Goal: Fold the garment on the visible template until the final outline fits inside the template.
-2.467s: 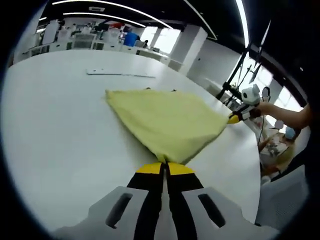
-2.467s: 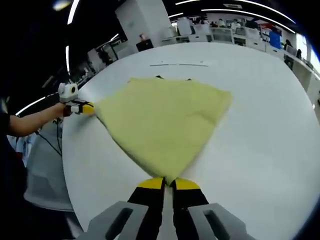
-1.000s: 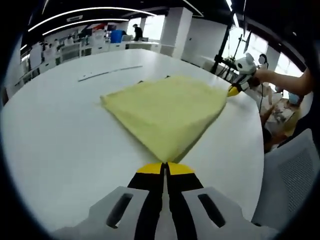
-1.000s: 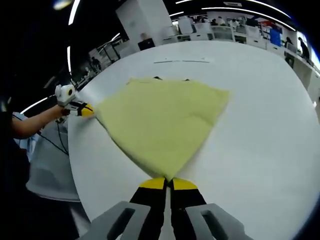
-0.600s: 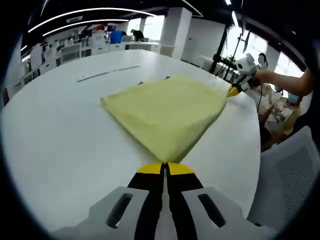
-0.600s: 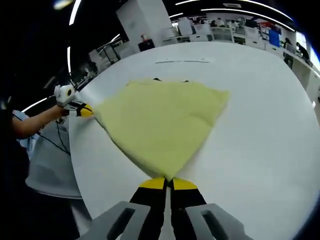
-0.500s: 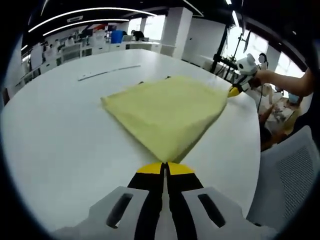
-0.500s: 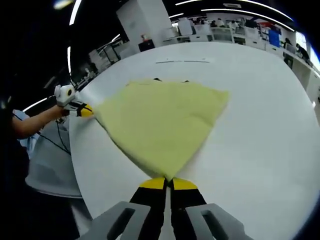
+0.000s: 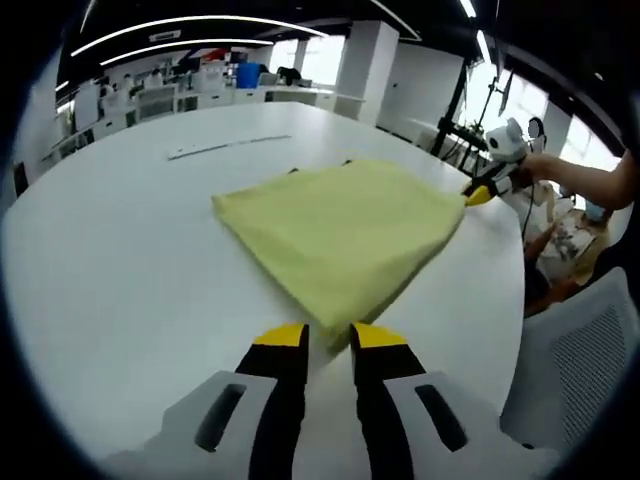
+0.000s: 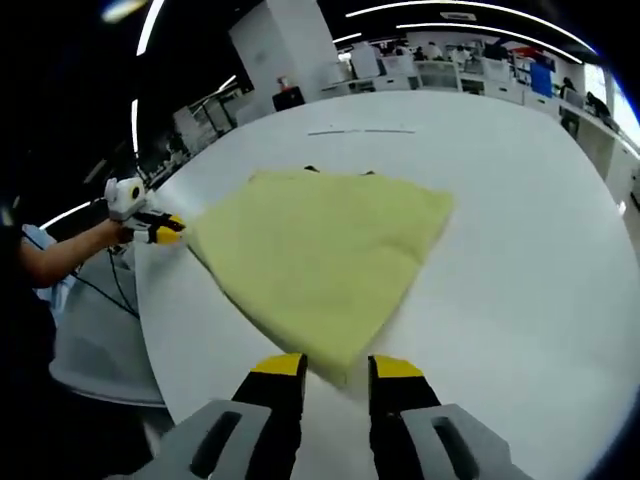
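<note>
Yellow garment (image 9: 345,225) lies folded flat on white tabletop (image 9: 120,270). Left claw (image 9: 328,338) and right claw (image 10: 336,368) both spread, gripping nothing, each at near corner. Template barely visible under cloth; fit unconfirmed, folding likely near done.

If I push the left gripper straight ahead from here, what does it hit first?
Most likely the near corner of the yellow garment, which lies on the white table just beyond the left gripper, whose jaws stand open. Depth is hard to judge here.
</note>
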Demonstrator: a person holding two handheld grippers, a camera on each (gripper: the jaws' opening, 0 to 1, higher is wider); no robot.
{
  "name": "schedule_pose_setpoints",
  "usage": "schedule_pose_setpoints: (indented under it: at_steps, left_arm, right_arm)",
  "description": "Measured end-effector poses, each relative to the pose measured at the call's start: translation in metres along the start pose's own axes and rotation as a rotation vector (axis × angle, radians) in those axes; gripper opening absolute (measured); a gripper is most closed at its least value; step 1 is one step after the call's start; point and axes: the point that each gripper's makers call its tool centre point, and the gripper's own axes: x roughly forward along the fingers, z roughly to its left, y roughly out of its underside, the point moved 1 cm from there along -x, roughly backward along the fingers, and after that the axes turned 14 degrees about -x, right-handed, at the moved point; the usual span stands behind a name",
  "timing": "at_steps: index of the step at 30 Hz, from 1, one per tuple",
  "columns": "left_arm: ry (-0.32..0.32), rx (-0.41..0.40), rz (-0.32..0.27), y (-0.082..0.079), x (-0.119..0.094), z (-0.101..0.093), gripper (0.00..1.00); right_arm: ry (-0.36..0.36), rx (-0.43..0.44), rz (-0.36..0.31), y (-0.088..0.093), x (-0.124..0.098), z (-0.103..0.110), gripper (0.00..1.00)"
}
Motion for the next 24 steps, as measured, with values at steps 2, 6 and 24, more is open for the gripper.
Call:
schedule_pose_setpoints:
  at_steps: [2, 6, 24]
  left_arm:
    - [-0.005, -0.011, -0.017, -0.004, -0.002, -0.001, 0.26]
    - [-0.020, -0.010, -0.045, -0.011, -0.006, -0.001, 0.38]
    - [-0.088, -0.019, -0.220, -0.036, -0.048, -0.021, 0.81]
  right_arm:
    - [0.007, 0.008, -0.014, -0.003, -0.001, 0.000, 0.37]
    - [0.022, -0.004, -0.035, -0.008, -0.005, 0.004, 0.52]
    - [0.097, -0.090, -0.224, -0.045, -0.041, 0.034, 0.93]
